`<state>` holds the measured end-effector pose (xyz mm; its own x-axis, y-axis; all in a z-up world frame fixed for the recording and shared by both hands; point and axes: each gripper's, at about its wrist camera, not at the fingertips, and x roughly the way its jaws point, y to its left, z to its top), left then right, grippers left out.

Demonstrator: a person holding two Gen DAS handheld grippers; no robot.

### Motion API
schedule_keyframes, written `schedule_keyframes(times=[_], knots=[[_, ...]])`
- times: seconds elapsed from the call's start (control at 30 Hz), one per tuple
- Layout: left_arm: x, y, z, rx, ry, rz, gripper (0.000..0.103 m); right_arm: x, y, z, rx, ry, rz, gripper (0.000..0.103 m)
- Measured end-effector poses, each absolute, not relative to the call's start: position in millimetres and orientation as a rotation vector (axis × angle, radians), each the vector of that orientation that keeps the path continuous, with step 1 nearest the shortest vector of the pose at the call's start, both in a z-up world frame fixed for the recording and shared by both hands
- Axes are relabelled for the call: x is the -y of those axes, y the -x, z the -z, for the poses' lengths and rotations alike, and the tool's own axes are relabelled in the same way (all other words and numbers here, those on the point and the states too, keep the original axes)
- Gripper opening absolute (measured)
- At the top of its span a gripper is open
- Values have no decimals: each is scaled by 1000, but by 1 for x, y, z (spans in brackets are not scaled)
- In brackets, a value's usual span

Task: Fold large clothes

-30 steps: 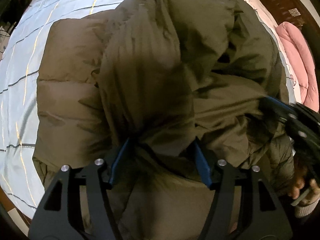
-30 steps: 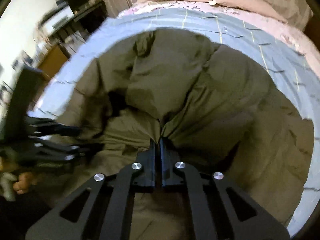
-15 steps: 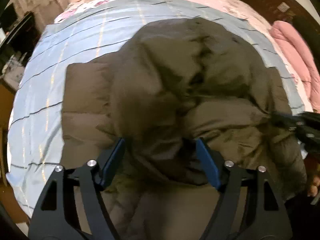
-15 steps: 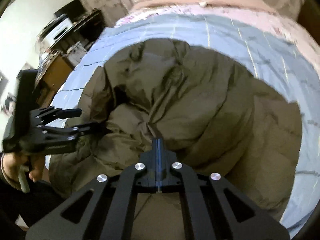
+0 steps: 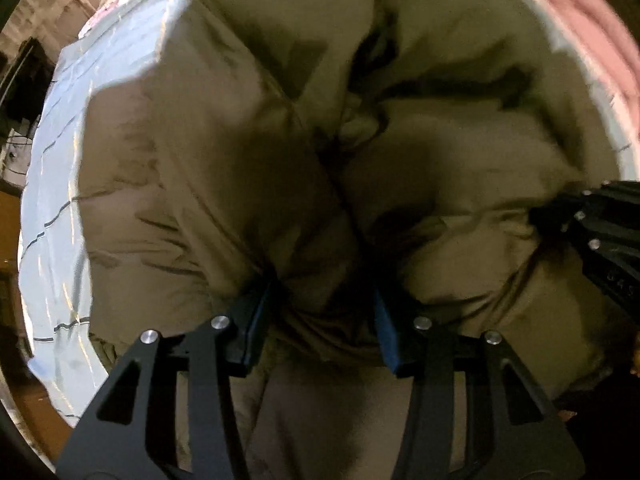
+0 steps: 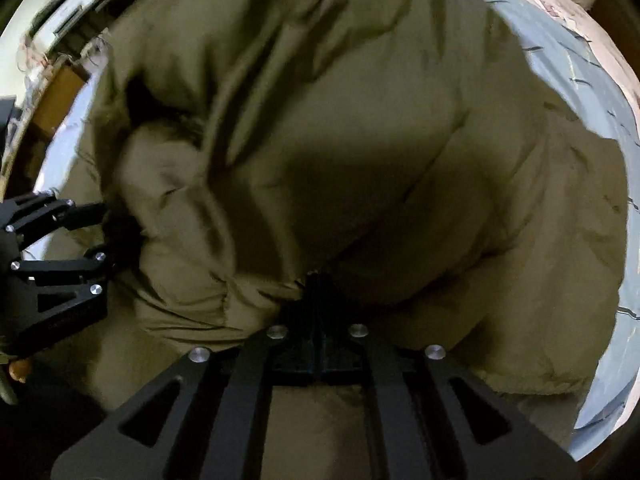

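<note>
Item: one padded jacket (image 5: 224, 184), olive-brown, quilted, bulky. Lies heaped on the pale blue bedspread (image 5: 52, 168), filling most of both views; bedspread shows only from 7 to 11 o'clock in the left view and from 1 to 5 o'clock in the right.

Handling, by my judgement: soft, puffy, light for its bulk; the shell looks smooth and likely to slip. It will spring back after pressing, so folds want a flattening push. Best taken at seams, hem or a thick gathered ridge, not at a single skin of shell.

Tools: left gripper (image 5: 320, 320), jaws closing, a fat fold of jacket bunched between the blue pads (image 5: 256, 320) at 6 o'clock. Right gripper (image 6: 318, 312), at 6 o'clock of its own view, fingers looking together on a pinch of cloth though just starting to part; blur hides the tips.

Beyond: pink bedding (image 5: 592, 36) at 1 o'clock.
</note>
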<state>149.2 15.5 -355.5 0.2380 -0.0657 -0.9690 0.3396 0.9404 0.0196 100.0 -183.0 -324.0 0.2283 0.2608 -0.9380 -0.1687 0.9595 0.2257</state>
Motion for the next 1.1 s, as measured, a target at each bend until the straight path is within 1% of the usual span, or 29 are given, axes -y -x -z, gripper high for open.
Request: schedule_keyframes(times=[0.03,0.07,0.1,0.17,0.2,0.23,0.27,0.3,0.33,0.37,0.4,0.43,0.47,0.53,0.63,0.67,0.7,0.73,0.77,0.8,0.93,1.07,1.1], knots=[[-22,-148,347,-1267,-239,283,73,190,-98,309,-1266,-141,-321,75],[-27,-146,331,-1194,-236,270,89,195,-96,295,-1218,-169,-321,93],[-31,-145,319,-1133,-231,256,91,198,-93,281,-1158,-176,-305,102],[-34,-150,304,-1070,-203,253,91,202,-90,255,-1024,-170,-298,102],[-35,-152,304,-1075,-186,255,91,204,-88,247,-966,-186,-297,99],[-38,-154,309,-1089,-170,253,91,207,-88,241,-917,-219,-295,89],[-35,-158,315,-1111,-160,249,87,209,-91,240,-890,-262,-302,81],[-36,-160,325,-1142,-159,239,84,211,-95,242,-884,-279,-305,61],[-25,-150,333,-1161,-171,226,75,212,-100,247,-885,-296,-303,44],[-27,-152,343,-1184,-191,210,70,209,-106,254,-903,-291,-293,40],[-18,-157,357,-1222,-215,207,70,202,-114,262,-935,-278,-288,38],[-12,-161,368,-1250,-225,211,70,198,-119,271,-971,-259,-277,38],[-12,-160,375,-1272,-238,209,70,191,-126,288,-1044,-215,-245,38],[-11,-160,384,-1283,-280,205,70,185,-137,312,-1129,-176,-209,39],[-15,-161,381,-1294,-247,225,70,195,-133,312,-1125,-267,-226,40],[-20,-162,376,-1296,-221,240,72,200,-129,306,-1126,-305,-242,49],[-29,-162,367,-1289,-184,262,75,206,-125,300,-1123,-330,-257,66],[-35,-161,360,-1277,-173,266,83,213,-116,290,-1110,-336,-252,75],[-42,-160,352,-1255,-167,263,91,219,-110,282,-1093,-326,-231,87],[-53,-159,342,-1222,-164,248,93,226,-103,276,-1074,-313,-209,92],[-84,-156,322,-1164,-129,155,94,252,-84,265,-1082,-308,-147,93],[-90,-126,297,-1109,-146,84,95,292,-51,278,-1142,-308,127,93],[-91,-113,290,-1083,-160,69,97,304,-42,285,-1170,-338,182,96]])
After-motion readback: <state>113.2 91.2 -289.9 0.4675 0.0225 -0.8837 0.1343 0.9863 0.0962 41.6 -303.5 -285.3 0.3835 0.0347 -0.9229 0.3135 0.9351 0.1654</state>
